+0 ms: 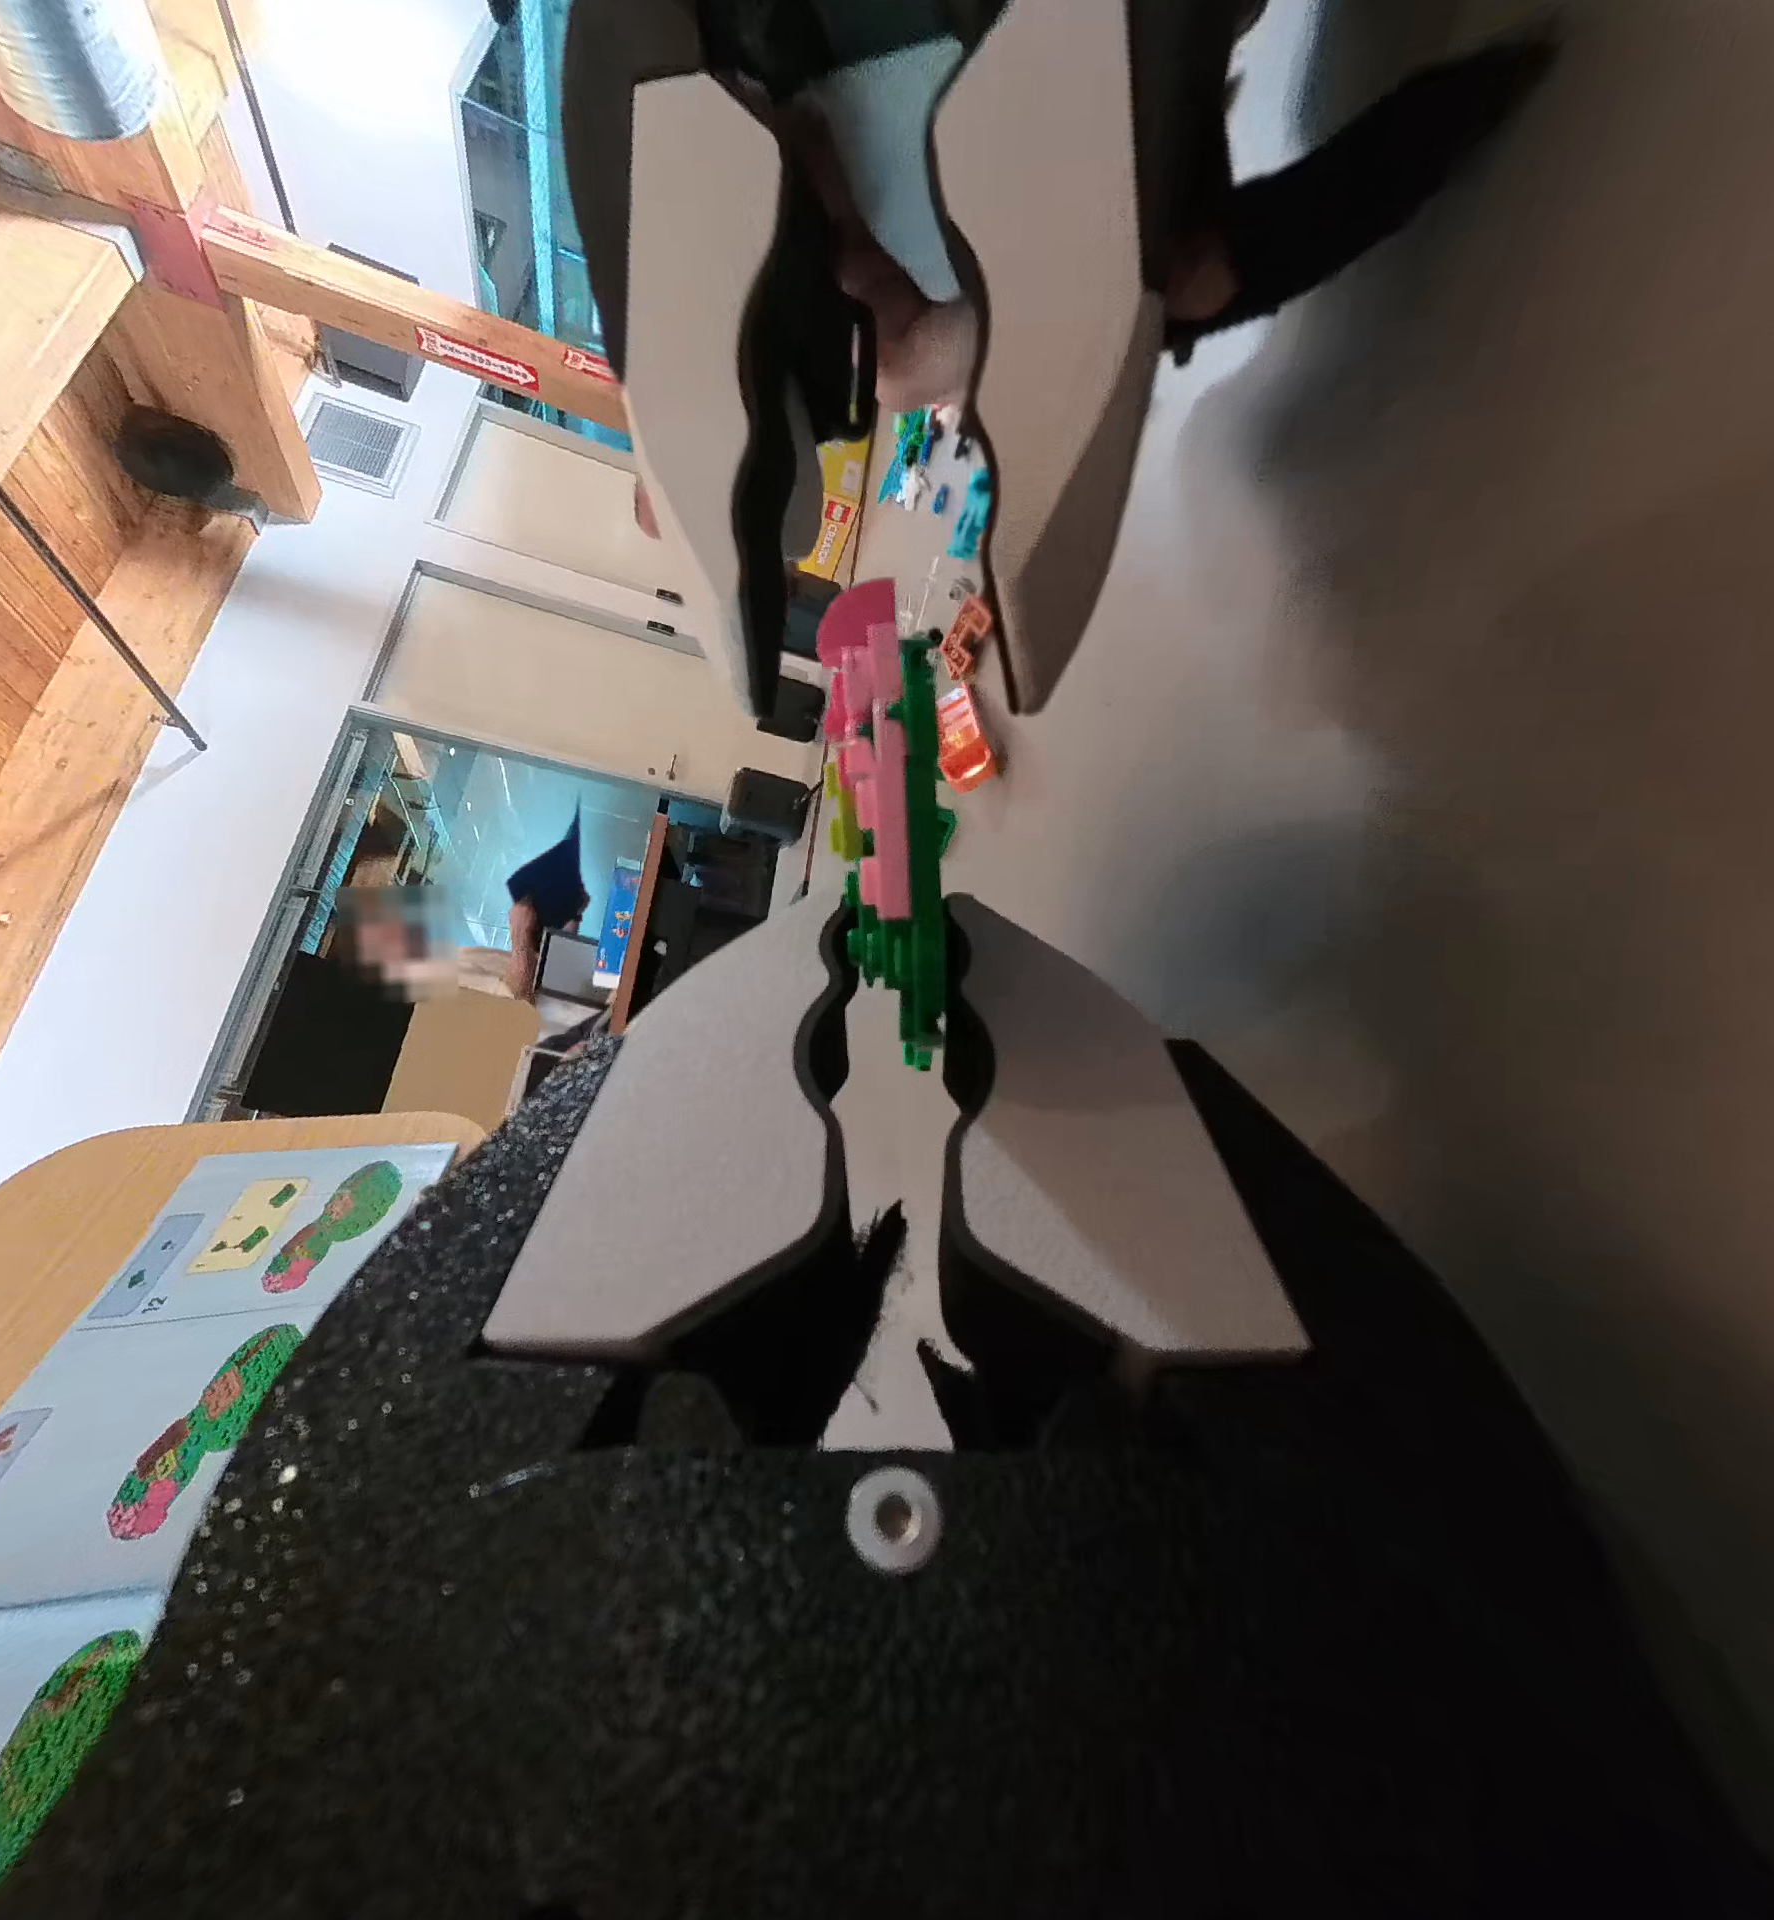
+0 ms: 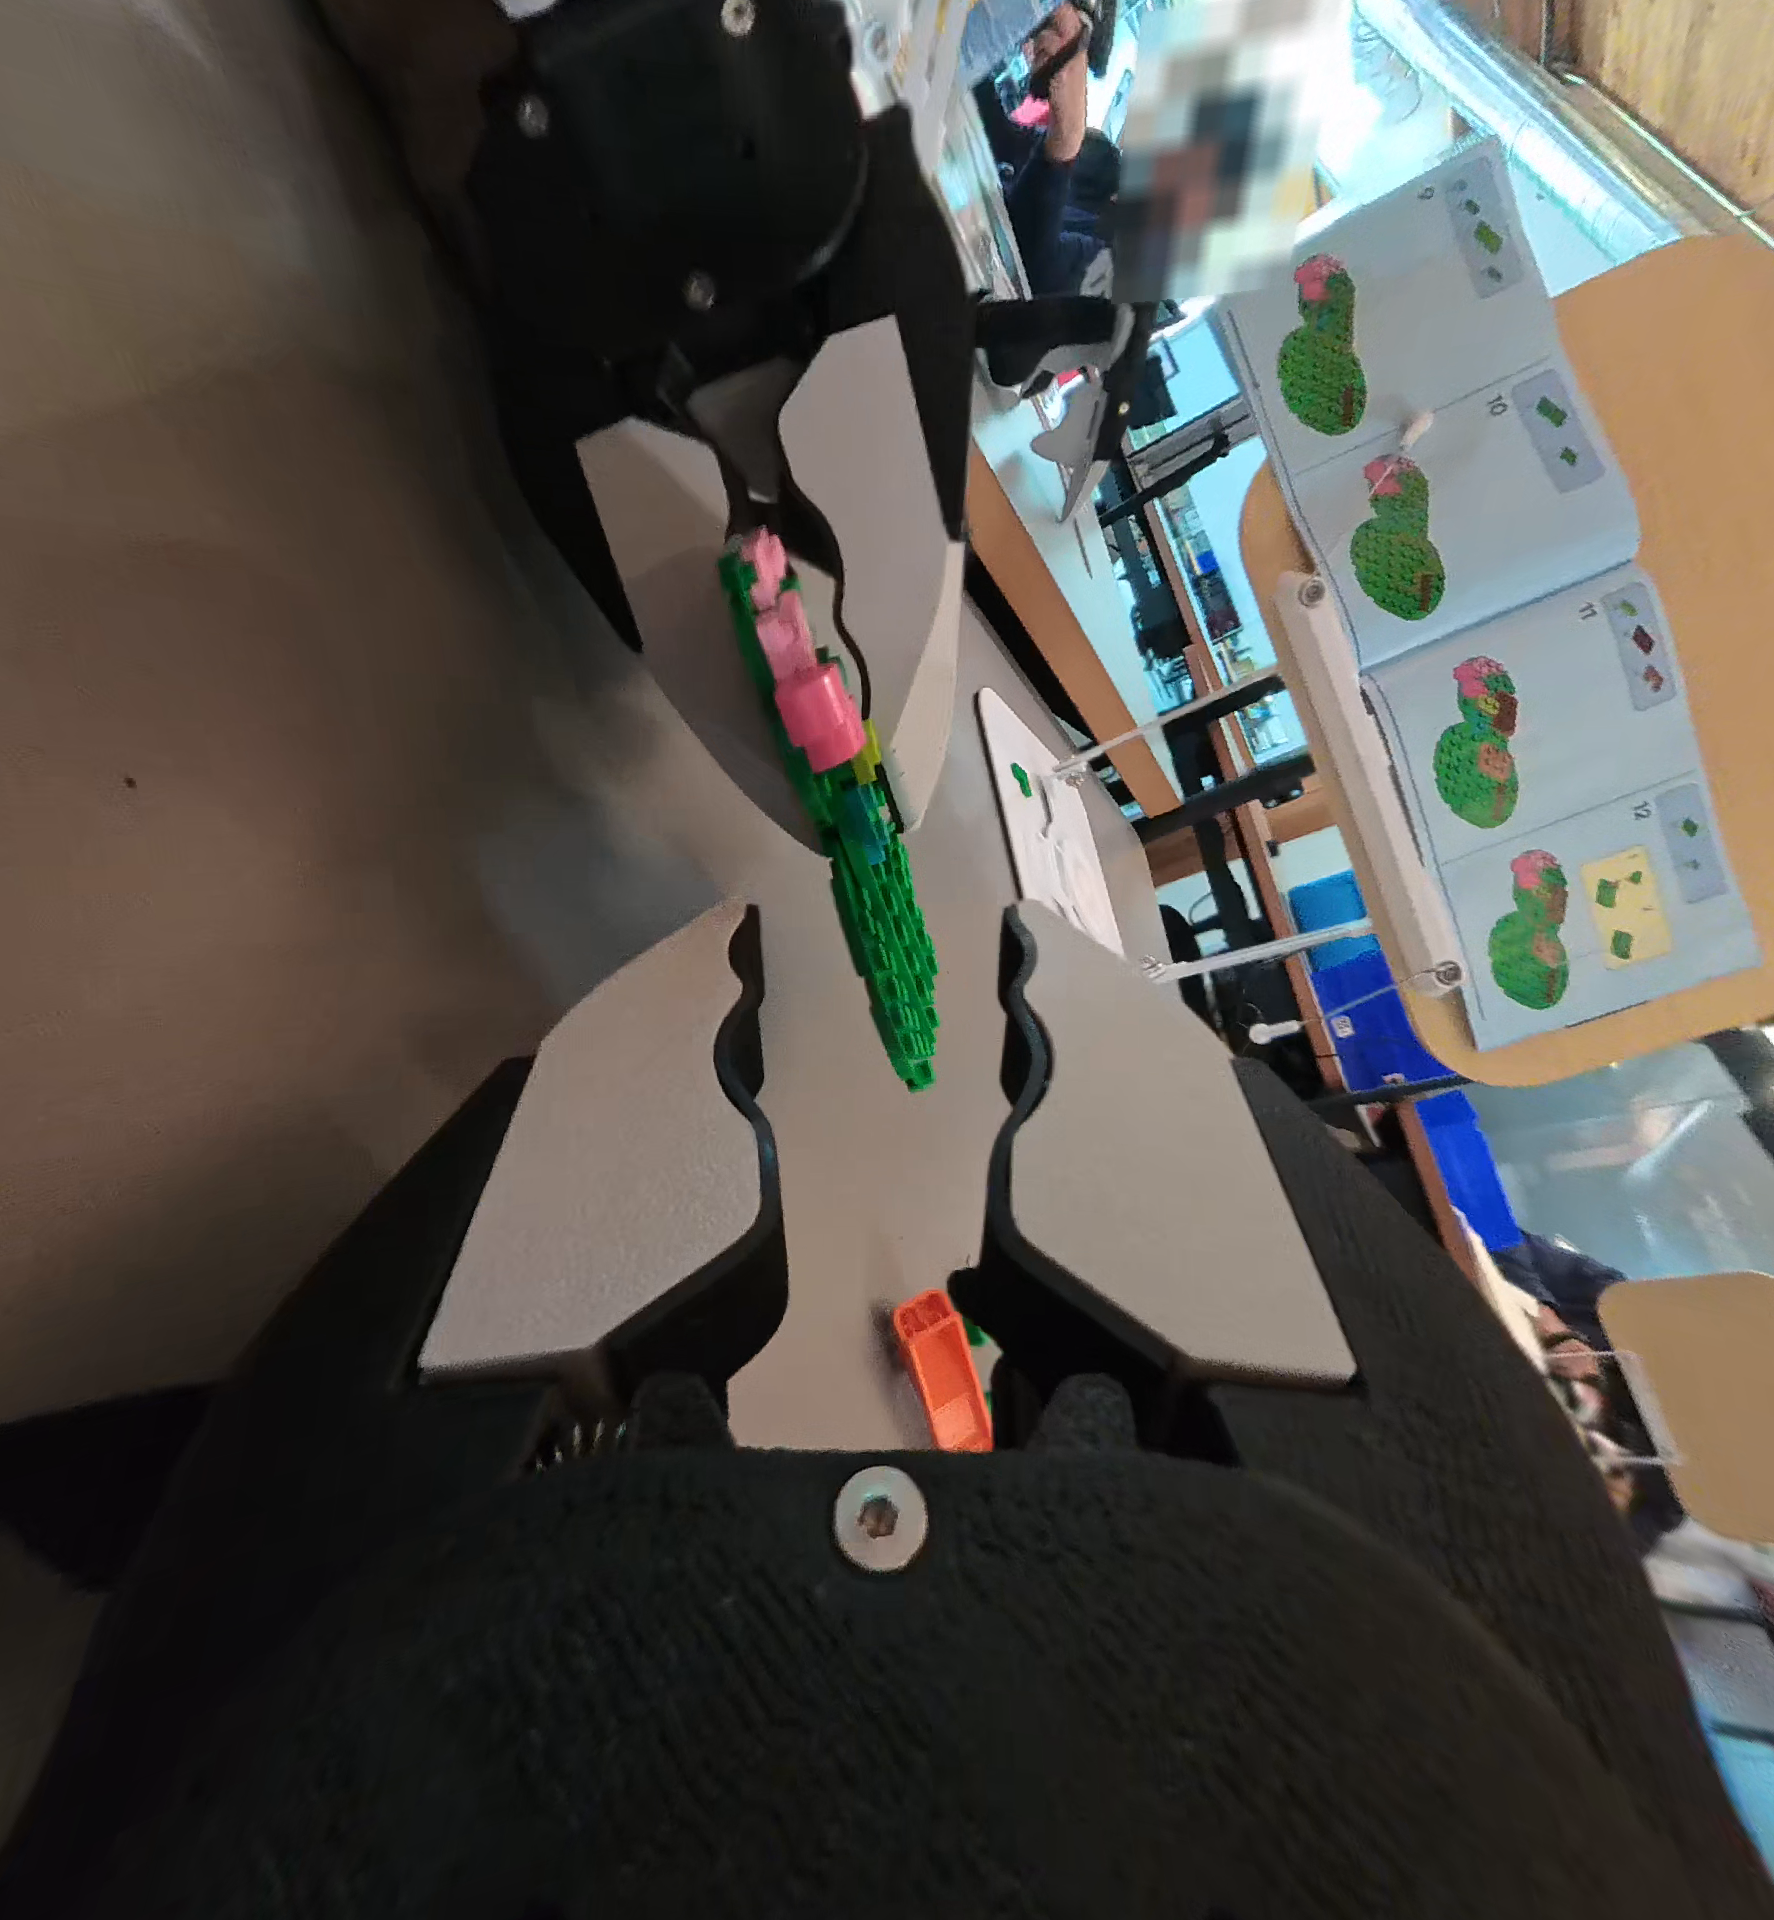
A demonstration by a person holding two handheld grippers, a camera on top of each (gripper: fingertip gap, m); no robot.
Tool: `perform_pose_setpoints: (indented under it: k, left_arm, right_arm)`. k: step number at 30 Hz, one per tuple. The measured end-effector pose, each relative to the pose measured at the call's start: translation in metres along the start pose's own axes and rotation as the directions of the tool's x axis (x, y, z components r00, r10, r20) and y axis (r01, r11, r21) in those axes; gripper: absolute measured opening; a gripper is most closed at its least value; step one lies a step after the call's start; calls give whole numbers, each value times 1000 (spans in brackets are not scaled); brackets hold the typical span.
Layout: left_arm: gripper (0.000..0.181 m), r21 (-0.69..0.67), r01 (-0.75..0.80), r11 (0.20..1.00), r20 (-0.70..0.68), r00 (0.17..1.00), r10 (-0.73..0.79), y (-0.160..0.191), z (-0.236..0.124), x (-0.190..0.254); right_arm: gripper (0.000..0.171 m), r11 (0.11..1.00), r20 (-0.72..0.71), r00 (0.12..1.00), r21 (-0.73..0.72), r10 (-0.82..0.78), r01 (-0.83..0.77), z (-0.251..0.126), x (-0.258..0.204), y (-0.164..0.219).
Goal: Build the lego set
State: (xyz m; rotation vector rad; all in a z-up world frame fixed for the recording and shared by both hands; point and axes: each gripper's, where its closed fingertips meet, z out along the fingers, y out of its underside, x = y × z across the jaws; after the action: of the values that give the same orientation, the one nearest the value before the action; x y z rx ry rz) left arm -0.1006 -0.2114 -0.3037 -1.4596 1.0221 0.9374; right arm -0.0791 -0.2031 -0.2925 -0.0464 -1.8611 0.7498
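Note:
The lego build [image 1: 904, 831] is a flat green plate stack with pink and lime pieces on it, seen edge-on above the grey table [image 1: 1485, 727]. My left gripper [image 1: 893, 914] is shut on it, with green studs filling the gap between the fingertips. My right gripper [image 2: 878, 914] is open and empty. The build's [image 2: 883, 935] green end reaches in between its fingers without touching them. In the left wrist view the right gripper [image 1: 893, 707] comes in from above, open around the pink part. In the right wrist view the left gripper [image 2: 862, 821] holds the build from the far side.
An orange brick separator [image 2: 940, 1382] lies on the table under my right gripper. Orange pieces [image 1: 966, 748] and several loose teal and green bricks [image 1: 935, 468] lie farther off beside a yellow box [image 1: 831, 520]. An open instruction booklet [image 2: 1485, 623] stands on a wooden holder. A white board [image 2: 1049, 831] carries a small green piece. From the right gripper's tips to the orange brick separator [image 2: 940, 1382] is close to 12 centimeters. My left wrist view [image 1: 956, 738] looks at it from another angle.

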Motion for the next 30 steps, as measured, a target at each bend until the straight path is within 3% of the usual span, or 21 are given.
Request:
perform_pose_setpoints:
  k: [5,10,11,17,22,28,30]
  left_arm:
    - [13,40,-16,999,2,1000,16,-7,-1,1]
    - [13,80,-40,996,21,999,38,-14,-3,1]
    - [13,77,-49,996,33,998,46,-14,-3,-1]
    - [14,35,21,999,69,997,-24,-4,2,-7]
    - [38,10,96,995,169,981,-96,5,0,-29]
    - [41,-79,-94,992,191,976,108,9,2,-24]
    - [34,-107,-132,985,196,969,151,8,3,-23]
  right_arm:
    - [42,988,-74,988,-83,-138,131,8,4,6]
    - [19,961,-124,961,-159,-249,228,11,6,15]
    - [10,957,-118,959,-166,-258,238,12,5,16]
    - [8,953,-158,956,-218,-246,209,15,11,23]
    - [8,933,-229,938,-308,-261,185,11,27,37]
    - [8,861,-230,909,-463,-348,212,9,37,54]
    - [8,844,-220,902,-485,-370,228,10,37,54]
